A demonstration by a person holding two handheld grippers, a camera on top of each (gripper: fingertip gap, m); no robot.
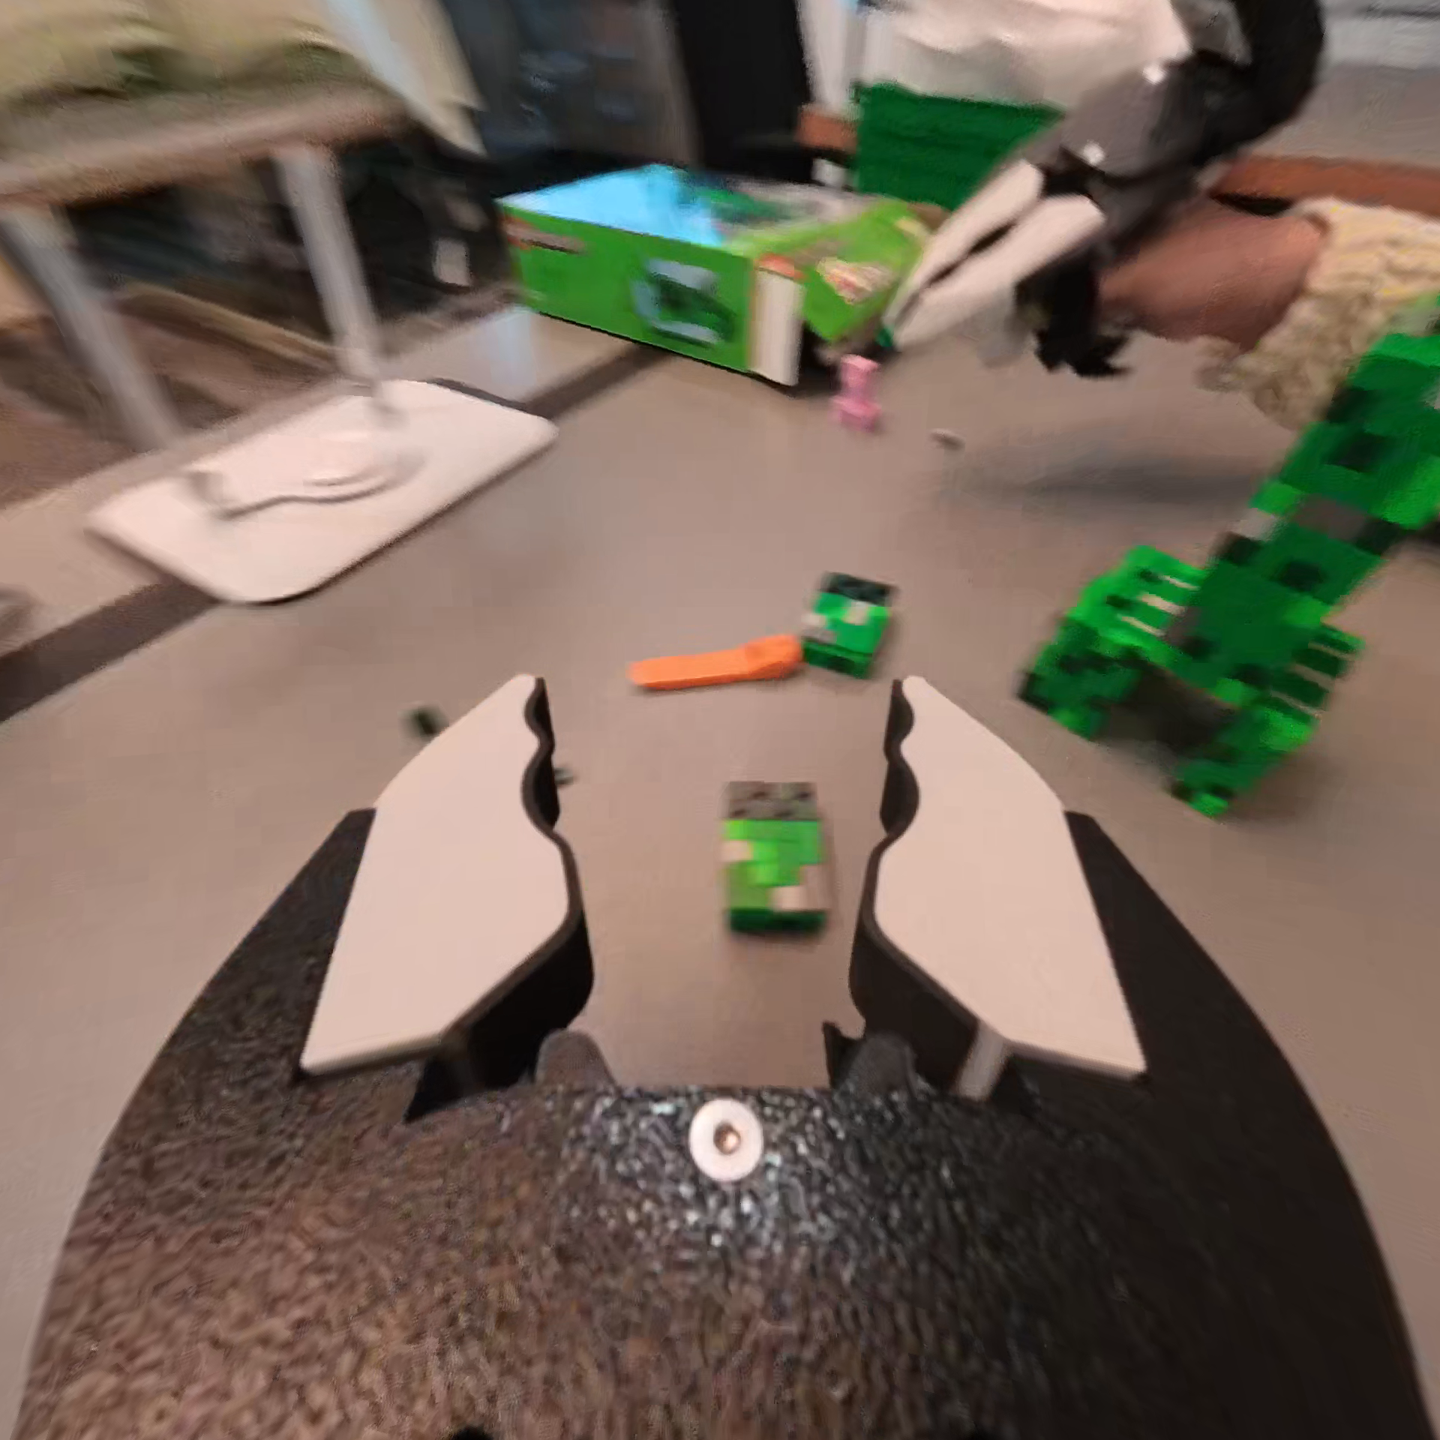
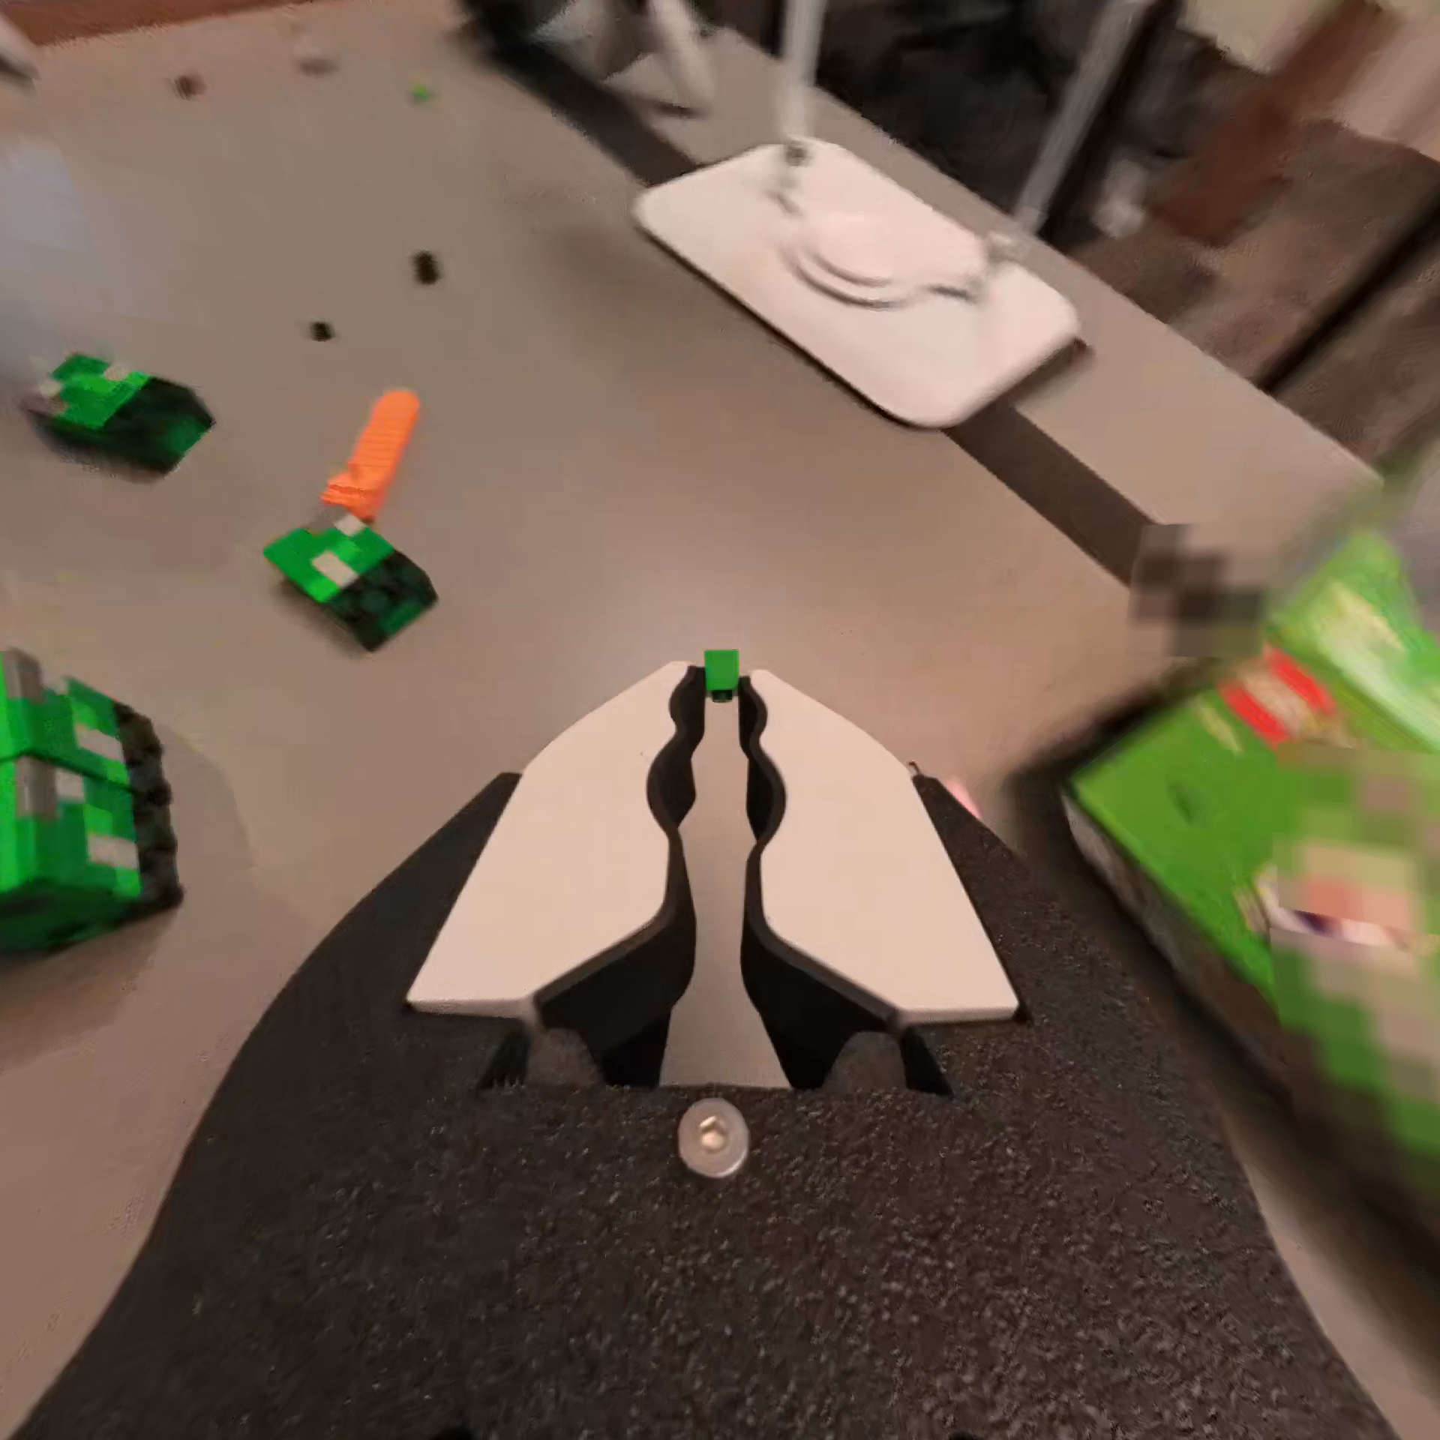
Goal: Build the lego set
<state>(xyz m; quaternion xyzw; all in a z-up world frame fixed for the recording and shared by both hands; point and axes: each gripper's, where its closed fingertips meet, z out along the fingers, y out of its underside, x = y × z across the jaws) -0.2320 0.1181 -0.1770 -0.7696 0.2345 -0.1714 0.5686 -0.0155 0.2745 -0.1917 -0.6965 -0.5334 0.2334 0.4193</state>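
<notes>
Left view, surface: grey table (image 1: 701, 530), white lamp base (image 1: 327, 487) on it, green box (image 1: 662, 273) at the back.
Left view, my left gripper (image 1: 717, 728): wide open, small green block (image 1: 774, 857) lying between the fingers.
Left view, build: big green model (image 1: 1239, 623) on my right, pretty blurry.
Right view, my right gripper (image 2: 718, 686): pinching a tiny green brick (image 2: 719, 668) at the tips, above the table.

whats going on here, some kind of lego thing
A person with a handheld gripper in each hand is building a green lego set on a grey table. The right gripper pinches a small green brick at its fingertips. The left gripper is open above a small green block assembly. A larger green model, an orange brick separator and the set's box lie nearby.
</notes>
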